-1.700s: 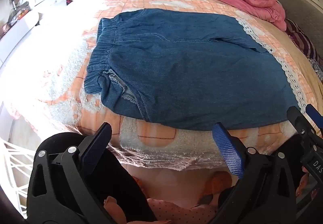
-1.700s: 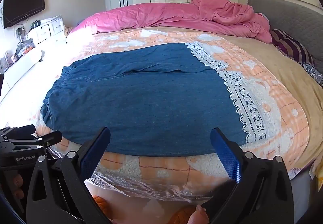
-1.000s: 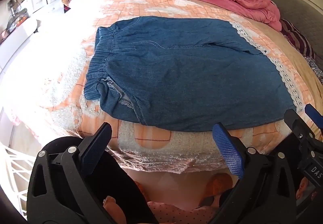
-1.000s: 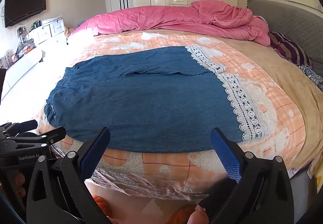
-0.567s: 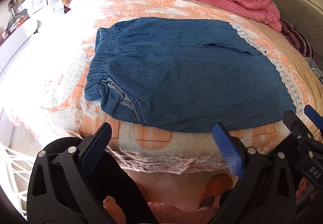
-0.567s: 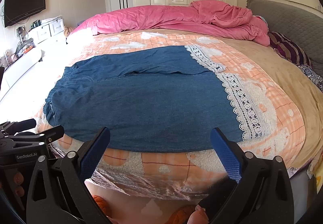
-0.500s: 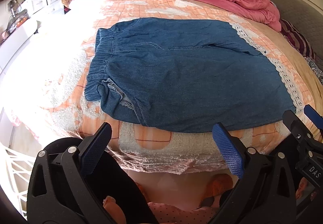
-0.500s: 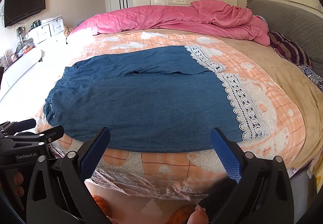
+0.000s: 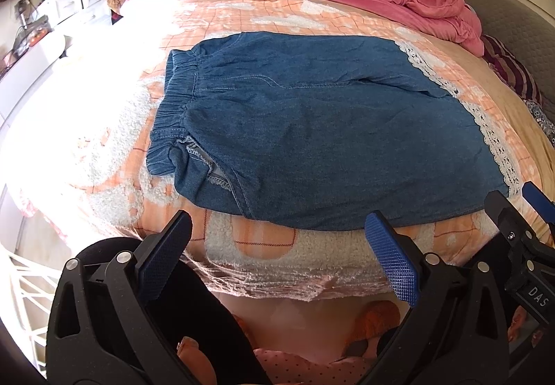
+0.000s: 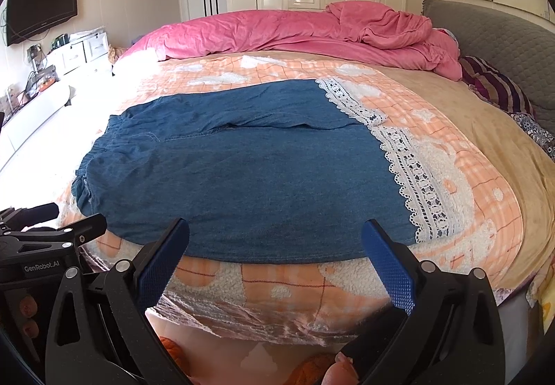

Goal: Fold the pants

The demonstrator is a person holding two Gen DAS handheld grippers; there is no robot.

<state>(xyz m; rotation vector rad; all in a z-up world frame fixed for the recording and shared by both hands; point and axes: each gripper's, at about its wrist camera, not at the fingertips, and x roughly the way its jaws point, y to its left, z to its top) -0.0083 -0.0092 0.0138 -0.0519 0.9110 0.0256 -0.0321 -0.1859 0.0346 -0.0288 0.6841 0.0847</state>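
The pants point(image 9: 322, 142) are blue denim, spread out flat on the bed point(image 9: 263, 249), on top of an orange and white blanket point(image 10: 461, 197). I think they are soft and floppy, not stiff, and a bit heavy for cloth, so they will droop when I lift them. They will not break or slip away easily. The stretchy waistband point(image 9: 177, 107) is on the left, bunched up, and the legs end on the right in white lace point(image 10: 412, 176). I think the best places to pinch are the near edge, by the waistband corner with one tool and by the lace end with the other, so both layers come up together. My left gripper point(image 9: 277, 260) is wide open and holds nothing. My right gripper point(image 10: 275, 258) is wide open too, also with nothing in it. Both hang just off the near side of the bed, low, with the pants right in front of them and a little above. The near edge of the pants is close, but neither gripper touches it. A pink quilt point(image 10: 305, 31) is piled at the far side, well away from the pants.
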